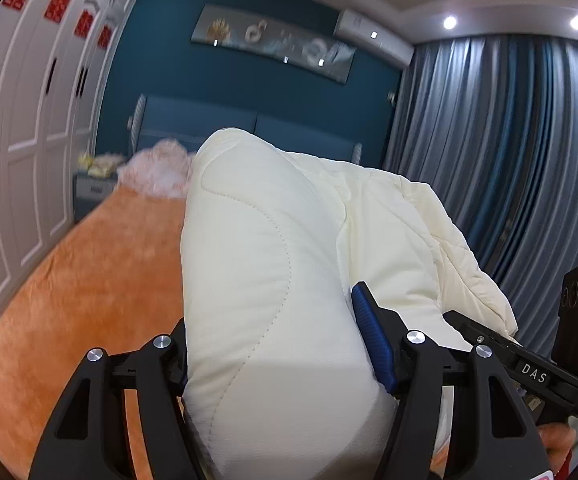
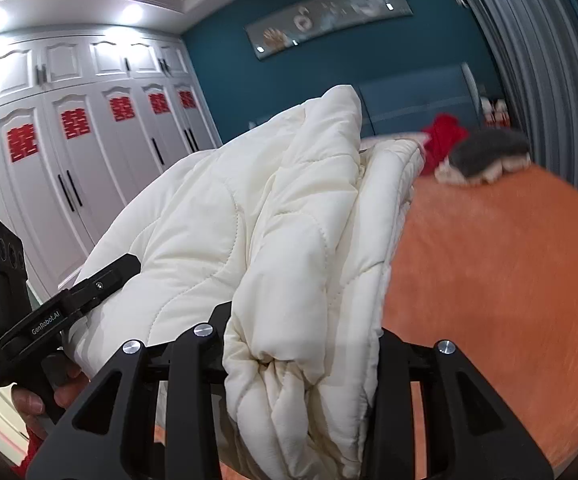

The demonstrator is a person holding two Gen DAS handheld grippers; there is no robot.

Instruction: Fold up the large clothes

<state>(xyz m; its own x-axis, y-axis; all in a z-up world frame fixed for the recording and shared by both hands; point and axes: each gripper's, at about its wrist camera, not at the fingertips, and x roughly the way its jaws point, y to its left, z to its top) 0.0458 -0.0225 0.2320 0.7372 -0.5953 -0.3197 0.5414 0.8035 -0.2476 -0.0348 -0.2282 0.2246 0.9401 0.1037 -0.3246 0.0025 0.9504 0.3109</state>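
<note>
A large cream quilted garment point(image 1: 273, 264) is lifted above an orange bed point(image 1: 73, 304). My left gripper point(image 1: 277, 344) is shut on a thick fold of it; the blue pad of one finger point(image 1: 371, 340) presses its right side, the other finger is hidden behind cloth. In the right wrist view my right gripper point(image 2: 305, 364) is shut on a bunched edge of the same garment point(image 2: 257, 216), which hangs between the two grippers. The other gripper's body shows at the right edge of the left wrist view point(image 1: 529, 368) and at the left of the right wrist view point(image 2: 49, 320).
White wardrobe doors point(image 2: 89, 160) with red paper cuts stand on one side, grey-blue curtains point(image 1: 509, 152) on the other. At the head of the bed lie a pinkish fluffy item point(image 1: 157, 172), a red cloth point(image 2: 445, 136) and a grey-and-white item point(image 2: 485, 160). The blue headboard point(image 1: 225, 124) stands at the bed's far end.
</note>
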